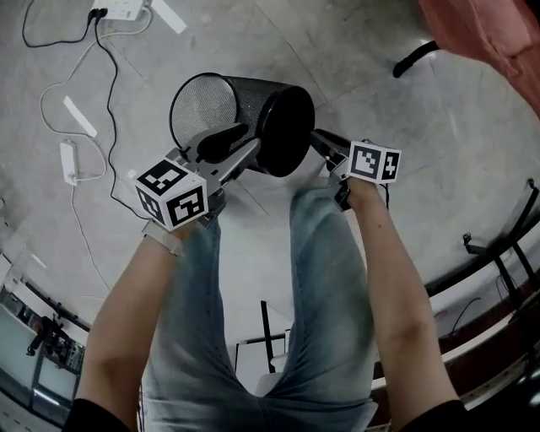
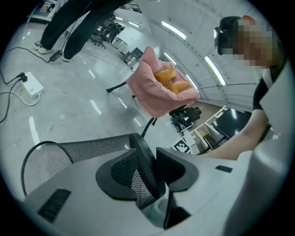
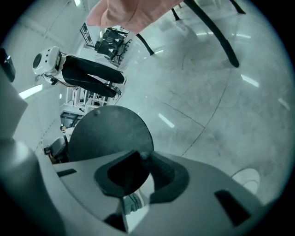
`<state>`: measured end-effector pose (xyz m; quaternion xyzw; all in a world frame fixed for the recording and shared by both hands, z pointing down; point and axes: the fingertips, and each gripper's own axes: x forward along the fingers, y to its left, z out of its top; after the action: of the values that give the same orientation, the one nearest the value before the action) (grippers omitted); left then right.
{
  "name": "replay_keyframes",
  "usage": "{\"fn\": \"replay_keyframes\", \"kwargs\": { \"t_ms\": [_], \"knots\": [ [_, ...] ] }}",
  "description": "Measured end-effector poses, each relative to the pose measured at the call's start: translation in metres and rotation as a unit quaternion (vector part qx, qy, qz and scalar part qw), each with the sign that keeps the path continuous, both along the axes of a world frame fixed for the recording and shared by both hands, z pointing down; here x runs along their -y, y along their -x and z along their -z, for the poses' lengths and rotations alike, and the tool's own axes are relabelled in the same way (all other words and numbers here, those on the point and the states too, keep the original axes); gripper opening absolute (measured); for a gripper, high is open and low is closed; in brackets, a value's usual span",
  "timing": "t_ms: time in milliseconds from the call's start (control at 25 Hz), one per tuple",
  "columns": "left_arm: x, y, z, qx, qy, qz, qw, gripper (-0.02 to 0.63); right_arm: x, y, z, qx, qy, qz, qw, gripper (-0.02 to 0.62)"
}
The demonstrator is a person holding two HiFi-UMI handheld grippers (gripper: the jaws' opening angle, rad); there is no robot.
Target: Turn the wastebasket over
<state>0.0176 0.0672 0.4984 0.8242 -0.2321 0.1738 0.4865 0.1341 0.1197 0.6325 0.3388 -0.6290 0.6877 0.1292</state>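
Observation:
The wastebasket [image 1: 253, 114] is black wire mesh with a solid round base. It hangs on its side above the floor, its open mouth toward the upper left in the head view. My left gripper [image 1: 234, 150] is shut on its mesh wall [image 2: 83, 152] close to the base, with the mesh running between the two pads. My right gripper [image 1: 324, 145] is shut on the edge of the base [image 3: 110, 133] from the other side. In the left gripper view the left gripper [image 2: 145, 174] has the base rim between its jaws. The right gripper [image 3: 138, 173] shows the base disc edge-on between its pads.
A white power strip [image 1: 118, 8] with cables and a white adapter [image 1: 67, 160] lie on the grey floor at the left. A chair draped in pink cloth [image 2: 161, 87] stands ahead on the right, its black leg [image 1: 413, 59] nearby. My jeans-clad legs [image 1: 321, 278] are below the basket.

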Motion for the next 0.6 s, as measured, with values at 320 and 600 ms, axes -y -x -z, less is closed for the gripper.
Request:
{"fn": "replay_keyframes", "kwargs": {
  "t_ms": [320,600],
  "knots": [
    [-0.015,-0.049,-0.056,0.005,0.041,-0.043,0.9982,0.14,0.03,-0.019,-0.039,0.02,-0.022,-0.03,0.999,0.011],
    [-0.013,-0.058,-0.07,0.013,0.044,-0.046,0.9979,0.14,0.025,-0.021,-0.048,0.01,-0.021,-0.008,1.0,0.012]
  ]
}}
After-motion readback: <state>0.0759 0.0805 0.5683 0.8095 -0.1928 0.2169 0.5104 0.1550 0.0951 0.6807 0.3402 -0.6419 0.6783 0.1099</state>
